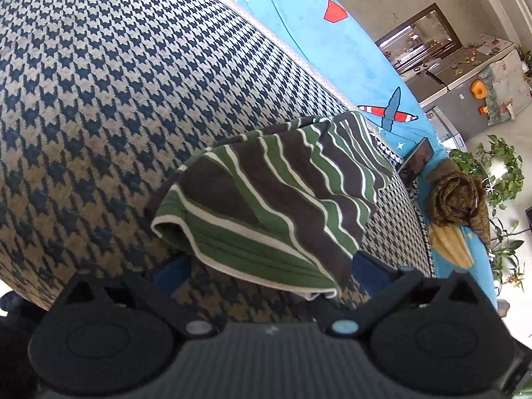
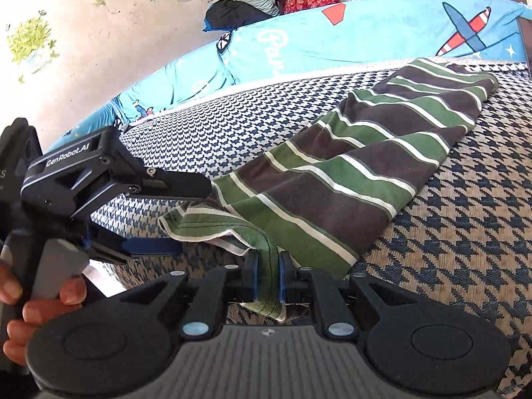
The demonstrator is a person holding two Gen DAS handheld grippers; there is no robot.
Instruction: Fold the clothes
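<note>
The right gripper (image 2: 266,277), nearest the lens, has its blue pads pinched tight on the green hem of the striped garment (image 2: 349,179), which stretches away toward one o'clock across the houndstooth cover (image 2: 465,232). At nine o'clock the left gripper (image 2: 186,216), held by a hand (image 2: 36,306), is spread wide around the garment's other edge, gripping nothing.

"GenRobot.AI" is printed in white on the left gripper (image 2: 186,214); the blue sheet (image 2: 299,53) past it reads something like "Pau", rest unclear.

One striped garment (image 2: 349,166), two claws: right claw (image 2: 266,277), left claw (image 2: 186,216).
</note>
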